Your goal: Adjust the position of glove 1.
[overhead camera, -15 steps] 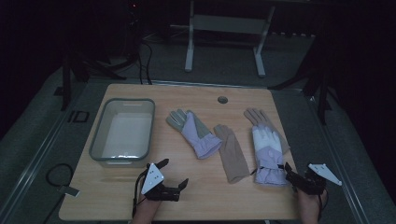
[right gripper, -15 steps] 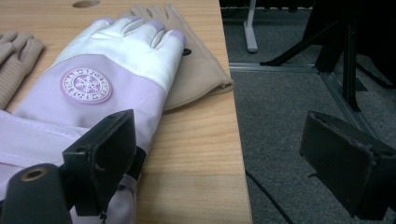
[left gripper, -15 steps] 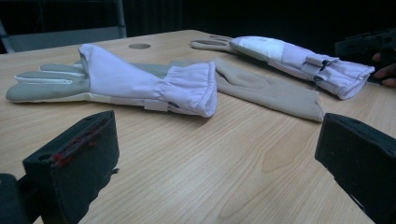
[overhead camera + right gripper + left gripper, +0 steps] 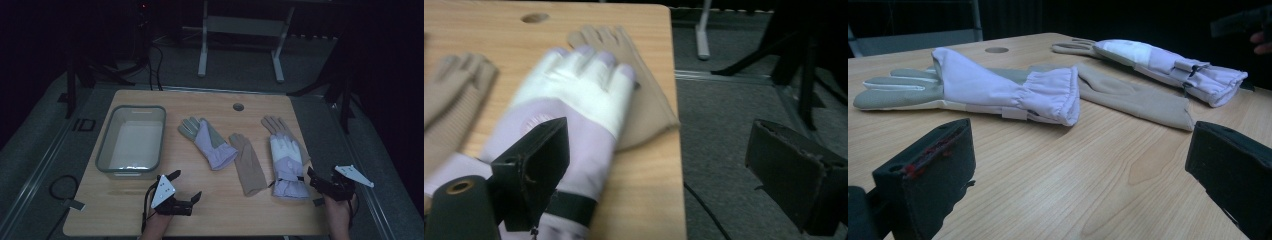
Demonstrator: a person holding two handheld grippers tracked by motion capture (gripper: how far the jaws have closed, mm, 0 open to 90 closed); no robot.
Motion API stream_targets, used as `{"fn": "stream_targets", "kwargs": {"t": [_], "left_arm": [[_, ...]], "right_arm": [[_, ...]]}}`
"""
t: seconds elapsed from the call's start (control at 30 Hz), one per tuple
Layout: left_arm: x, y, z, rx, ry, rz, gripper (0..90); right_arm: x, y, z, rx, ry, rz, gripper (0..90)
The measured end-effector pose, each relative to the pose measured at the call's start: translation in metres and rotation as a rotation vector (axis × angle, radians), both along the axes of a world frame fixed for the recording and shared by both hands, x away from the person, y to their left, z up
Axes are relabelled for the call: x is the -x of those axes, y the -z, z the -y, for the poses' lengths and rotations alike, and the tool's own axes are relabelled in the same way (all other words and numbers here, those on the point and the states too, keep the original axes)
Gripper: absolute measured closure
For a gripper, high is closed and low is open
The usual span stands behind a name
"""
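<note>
Four gloves on desk (image 4: 210,210): lilac-cuffed glove (image 4: 210,142) mid-desk, beige glove (image 4: 248,162) just beside it, white-and-lilac glove (image 4: 287,162) at right lying over second beige glove (image 4: 275,125). Clear bin (image 4: 132,140) at left. Left gripper (image 4: 185,187) near front edge, jaws wide, nothing between. Right gripper (image 4: 314,181) at desk's right edge, just beside white-and-lilac glove's cuff, jaws wide, holding nothing.

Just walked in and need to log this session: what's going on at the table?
A person holds a two-jaw gripper in each hand at the near edge of a wooden table. Both the left gripper and the right gripper are open and hold nothing. The right one sits beside the cuff of a lavender-and-white glove. Another lavender glove, a beige glove and a clear plastic bin lie untouched.
</note>
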State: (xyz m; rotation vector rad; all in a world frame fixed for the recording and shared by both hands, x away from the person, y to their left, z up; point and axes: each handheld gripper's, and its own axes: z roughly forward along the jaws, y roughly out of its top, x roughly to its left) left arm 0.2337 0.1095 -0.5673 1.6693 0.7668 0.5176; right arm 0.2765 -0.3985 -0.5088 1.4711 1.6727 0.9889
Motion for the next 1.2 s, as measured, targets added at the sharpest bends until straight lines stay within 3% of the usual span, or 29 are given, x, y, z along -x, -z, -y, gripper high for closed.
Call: {"fn": "stream_targets", "kwargs": {"t": [0.1,0.13,0.23,0.33,0.43,0.67,0.73,0.97,1.0,1.07,1.13,1.2], "left_arm": [[0.000,0.000,0.000,-0.001,0.002,-0.001,0.0],[0.000,0.000,0.000,-0.001,0.004,-0.001,0.0],[0.000,0.000,0.000,-0.004,0.004,0.001,0.0],[0.000,0.000,0.000,-0.002,0.006,0.001,0.0],[0.000,0.000,0.000,0.001,0.007,0.000,0.0],[0.000,0.000,0.001,-0.004,0.012,0.002,0.0],[0.000,0.000,0.001,-0.005,0.012,0.001,0.0],[0.000,0.000,0.001,-0.005,0.017,0.000,0.0],[0.000,0.000,0.001,-0.004,0.020,-0.001,0.0],[0.000,0.000,0.001,-0.003,0.022,-0.002,0.0],[0.000,0.000,0.000,-0.002,0.025,-0.002,0.0],[0.000,0.000,0.001,-0.002,0.026,-0.001,0.0]], "right_arm": [[-0.007,-0.013,-0.005,0.022,-0.026,-0.015,11.3],[-0.009,-0.017,-0.006,0.015,-0.042,-0.026,15.2],[-0.022,-0.029,-0.008,-0.056,-0.117,-0.099,13.9],[-0.027,-0.039,-0.015,-0.046,-0.109,-0.069,13.1],[-0.034,-0.051,-0.030,-0.036,-0.160,-0.059,11.0],[-0.048,-0.066,-0.058,-0.003,-0.239,-0.074,11.0],[-0.059,-0.072,-0.069,-0.021,-0.287,-0.095,13.8],[-0.076,-0.079,-0.094,0.014,-0.342,-0.113,11.4],[-0.081,-0.079,-0.106,0.024,-0.366,-0.122,10.7],[-0.083,-0.079,-0.110,0.022,-0.390,-0.130,10.8],[-0.089,-0.078,-0.126,0.040,-0.436,-0.123,13.9],[-0.091,-0.077,-0.131,0.041,-0.447,-0.119,15.9]]}}
